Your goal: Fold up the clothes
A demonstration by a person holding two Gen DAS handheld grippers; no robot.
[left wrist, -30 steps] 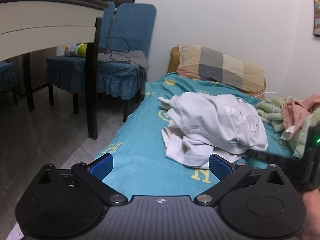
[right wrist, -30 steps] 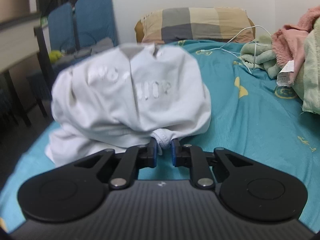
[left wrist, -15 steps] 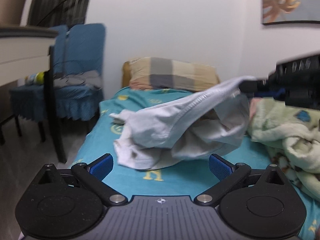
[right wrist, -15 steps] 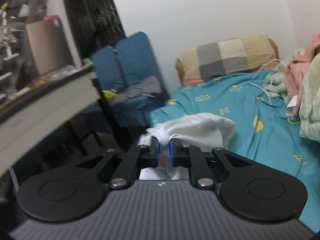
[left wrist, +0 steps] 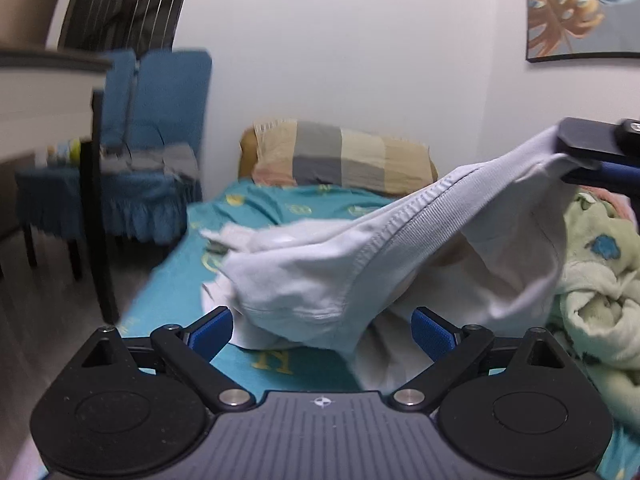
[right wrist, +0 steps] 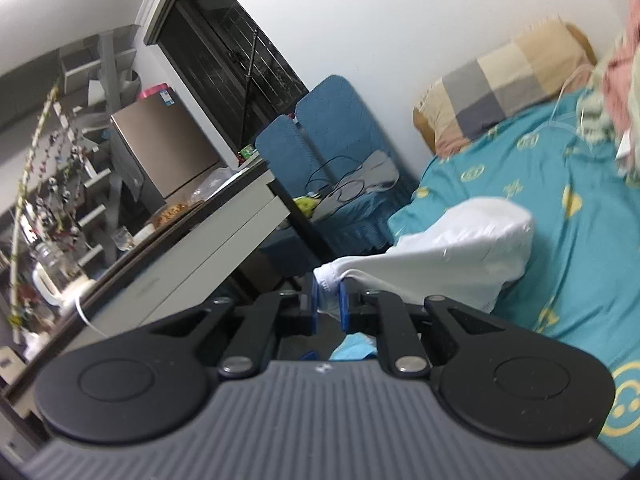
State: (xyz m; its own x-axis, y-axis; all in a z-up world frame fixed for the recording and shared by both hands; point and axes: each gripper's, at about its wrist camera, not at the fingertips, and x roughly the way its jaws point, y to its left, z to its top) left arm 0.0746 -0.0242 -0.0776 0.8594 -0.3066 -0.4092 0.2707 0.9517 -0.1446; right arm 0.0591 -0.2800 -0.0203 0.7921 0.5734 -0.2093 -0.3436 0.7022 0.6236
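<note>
Now, taking the bed (left wrist: pixel 256 216) with its teal sheet as your landmark: to the left of it stands a blue-covered chair (left wrist: pixel 160 120) beside a dark-legged tabletop (left wrist: pixel 48 76). At the head of the bed, against the wall, lies a checked pillow (left wrist: pixel 344 156). Your left gripper (left wrist: pixel 322 330) hovers over the near end of the bed with its blue-padded fingers (left wrist: pixel 210 334) spread wide apart, nothing pressed between them; the cloth only passes behind the gap. The white garment (left wrist: pixel 360 264) is partly bunched on the middle of the bed and partly lifted, its ribbed hem stretched up and to the right above the sheet. At the top of that stretch your right gripper (right wrist: pixel 328 306) has its fingers (right wrist: pixel 344 308) clamped together on a fold of the hem, with the rest of the garment trailing down onto the bed beyond them. On the right side of the bed a pale green blanket (left wrist: pixel 592 280) lies heaped, touching the hanging cloth. Above that side, a leaf picture (left wrist: pixel 576 12) hangs on the wall.
</note>
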